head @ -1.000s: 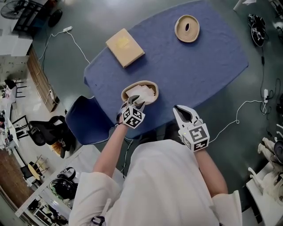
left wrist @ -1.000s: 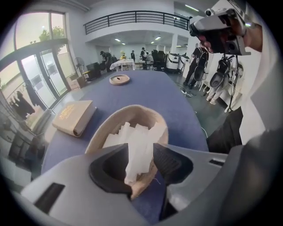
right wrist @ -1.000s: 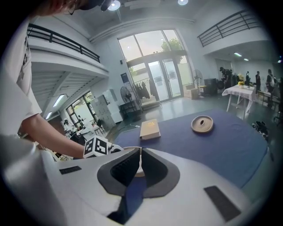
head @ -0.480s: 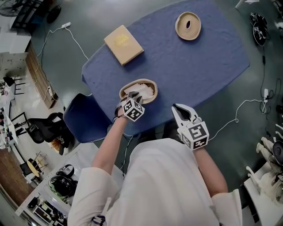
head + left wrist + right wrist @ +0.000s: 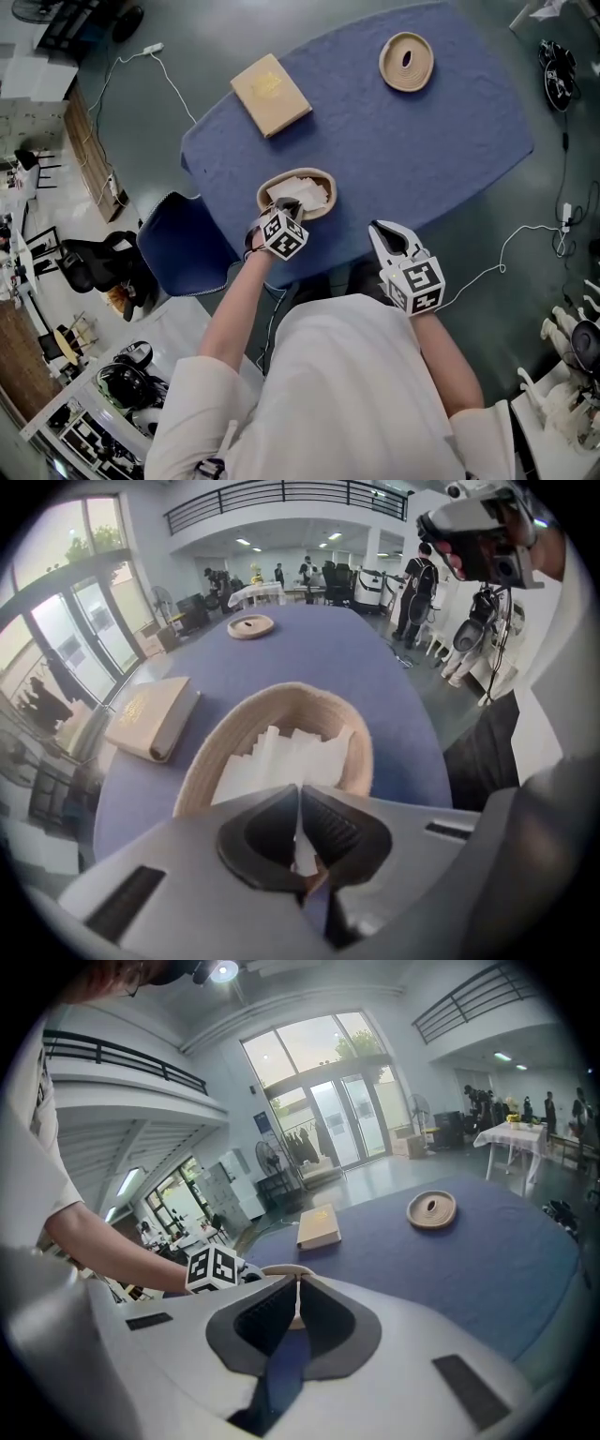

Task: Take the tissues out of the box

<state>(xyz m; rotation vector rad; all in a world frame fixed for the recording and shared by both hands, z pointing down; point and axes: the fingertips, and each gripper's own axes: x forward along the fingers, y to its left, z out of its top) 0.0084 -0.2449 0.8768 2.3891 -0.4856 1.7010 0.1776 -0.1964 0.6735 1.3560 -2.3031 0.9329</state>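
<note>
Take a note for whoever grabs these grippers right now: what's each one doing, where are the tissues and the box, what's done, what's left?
Left gripper: jaws have just closed, shut on a tissue atop the pile in the oval box.
Right gripper: shut, empty, held off the blue table at its near edge.
The box sits at the table's near edge; the slotted lid lies at the far end.
Done: lid off, one tissue gripped.
Left: lift the tissues out; none lies on the table.

1 woven box (image 5: 330,187) (tissues (image 5: 305,192) inside, uncountable), 1 round lid (image 5: 420,67), 1 tan book (image 5: 270,95), 2 grippers: left gripper (image 5: 288,205), right gripper (image 5: 381,229).
</note>
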